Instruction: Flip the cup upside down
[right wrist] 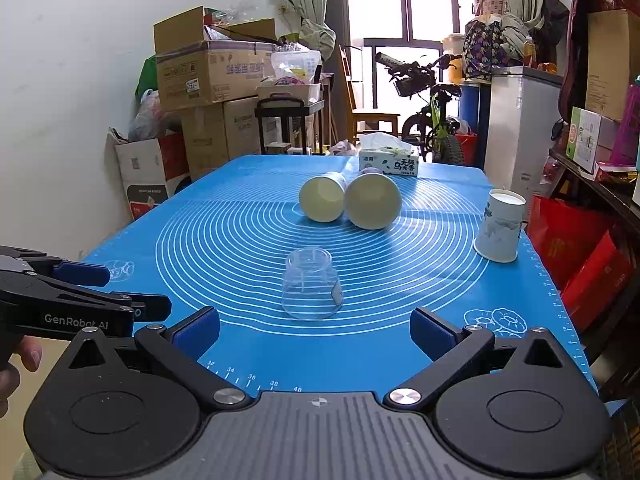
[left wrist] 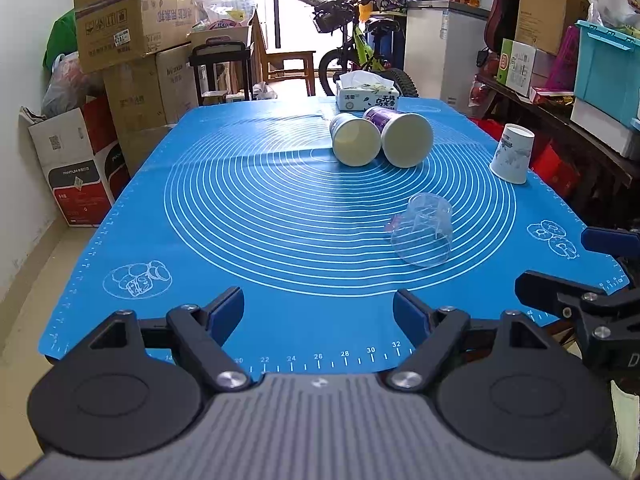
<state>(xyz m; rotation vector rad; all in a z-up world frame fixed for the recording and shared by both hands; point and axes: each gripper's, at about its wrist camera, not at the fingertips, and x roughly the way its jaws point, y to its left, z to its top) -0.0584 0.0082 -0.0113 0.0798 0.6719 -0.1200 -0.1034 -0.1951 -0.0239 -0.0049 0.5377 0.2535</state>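
The left gripper [left wrist: 319, 312] sits lowest in its own view, over the near edge of the worktop [left wrist: 280, 280], its blue-padded fingers [left wrist: 226, 312] spread wide and holding nothing; the right gripper [right wrist: 315, 330] hangs level over the same near edge, further toward the right side, its fingers [right wrist: 198, 330] likewise spread and empty, and it points straight at the clear plastic cup [right wrist: 311, 284]; that cup stands mouth down on the blue mat [right wrist: 248, 240], between the near edge and the mat's middle, apart from both grippers; in the right wrist view the left gripper shows from the side at the near left corner, with a thumb beneath it. A white paper cup [right wrist: 499, 226] stands mouth down near the right edge; two cream-bottomed cans [right wrist: 350, 202] lie on their sides, touching, toward the far edge, with a tissue box [right wrist: 390, 162] behind them at that edge. Beyond the worktop, cardboard boxes [right wrist: 208, 76] are stacked along the left wall, a green bicycle [right wrist: 434, 120] stands before a bright window, and a white cabinet [right wrist: 520, 128] stands to the right.
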